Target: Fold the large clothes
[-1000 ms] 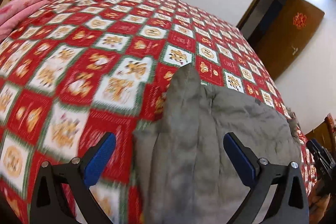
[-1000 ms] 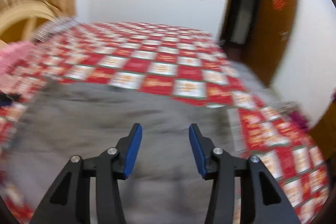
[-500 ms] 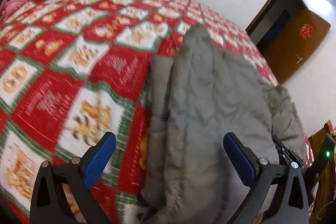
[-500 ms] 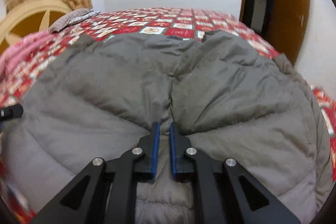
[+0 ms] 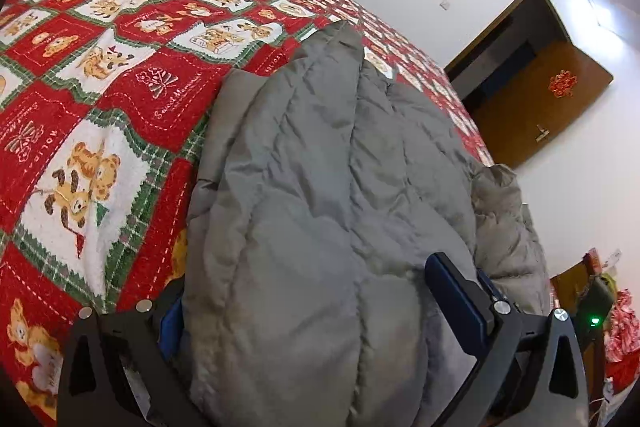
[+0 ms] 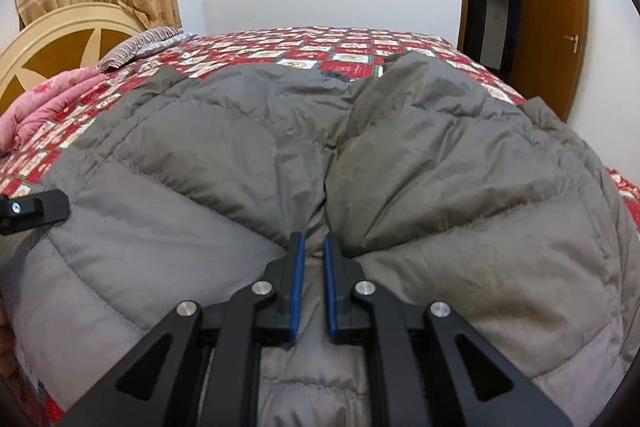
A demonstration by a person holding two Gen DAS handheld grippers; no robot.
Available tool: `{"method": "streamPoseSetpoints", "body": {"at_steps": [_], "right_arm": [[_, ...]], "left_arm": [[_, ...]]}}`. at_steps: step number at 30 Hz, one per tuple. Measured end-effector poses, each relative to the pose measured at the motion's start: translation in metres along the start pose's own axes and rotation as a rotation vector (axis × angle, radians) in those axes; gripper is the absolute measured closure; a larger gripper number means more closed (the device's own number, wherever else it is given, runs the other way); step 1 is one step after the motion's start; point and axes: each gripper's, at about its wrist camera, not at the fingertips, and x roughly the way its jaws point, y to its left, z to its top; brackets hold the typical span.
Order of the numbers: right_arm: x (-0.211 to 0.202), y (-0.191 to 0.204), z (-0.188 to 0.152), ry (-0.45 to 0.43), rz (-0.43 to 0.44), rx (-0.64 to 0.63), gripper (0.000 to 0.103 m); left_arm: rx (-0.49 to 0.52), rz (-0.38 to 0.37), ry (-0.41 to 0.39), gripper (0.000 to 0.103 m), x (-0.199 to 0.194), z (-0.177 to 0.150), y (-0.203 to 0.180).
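A large grey quilted jacket (image 5: 320, 187) lies spread on the bed; it fills the right wrist view (image 6: 440, 155). My left gripper (image 5: 316, 303) is open wide, its blue pads either side of the jacket's near edge, the left pad partly hidden behind the fabric. My right gripper (image 6: 311, 271) is shut on a pinched fold of the jacket near its middle front edge. A black part of the left gripper (image 6: 36, 207) shows at the left edge of the right wrist view.
The bed has a red, white and green patchwork cover (image 5: 100, 107). A pink blanket (image 6: 44, 107) and striped pillow (image 6: 140, 45) lie by the headboard (image 6: 60, 39). A wooden door (image 6: 556, 23) stands open at the right.
My left gripper has moved down and forward onto the jacket's edge, jaws narrowing slightly around the fabric. My right gripper closed on a jacket fold a second ago and stays shut.
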Motion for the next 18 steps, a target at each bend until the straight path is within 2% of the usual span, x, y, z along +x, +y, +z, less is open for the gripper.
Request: {"method": "streamPoseSetpoints", "body": {"at_steps": [8,14,15,16,17,18], "right_arm": [[0.0,-0.002,-0.001,0.008,0.01,0.009,0.093],[0.0,-0.003,0.0,0.012,0.014,0.011,0.093],[0.0,-0.002,0.0,0.013,0.013,0.01,0.093],[0.001,-0.002,0.0,0.017,0.015,0.011,0.093],[0.001,-0.002,0.001,0.021,0.016,0.012,0.093],[0.002,-0.002,0.001,0.025,0.017,0.014,0.092]], "left_arm": [[0.076,0.155,0.015,0.001,0.01,-0.001,-0.019],[0.08,0.206,0.002,0.004,0.013,-0.004,-0.022],[0.081,0.209,-0.006,0.008,0.012,-0.005,-0.023],[0.083,0.201,-0.018,0.024,0.01,-0.005,-0.024],[0.078,0.158,-0.021,0.043,0.009,-0.005,-0.025],[0.062,0.108,-0.009,0.05,0.009,-0.004,-0.024]]}}
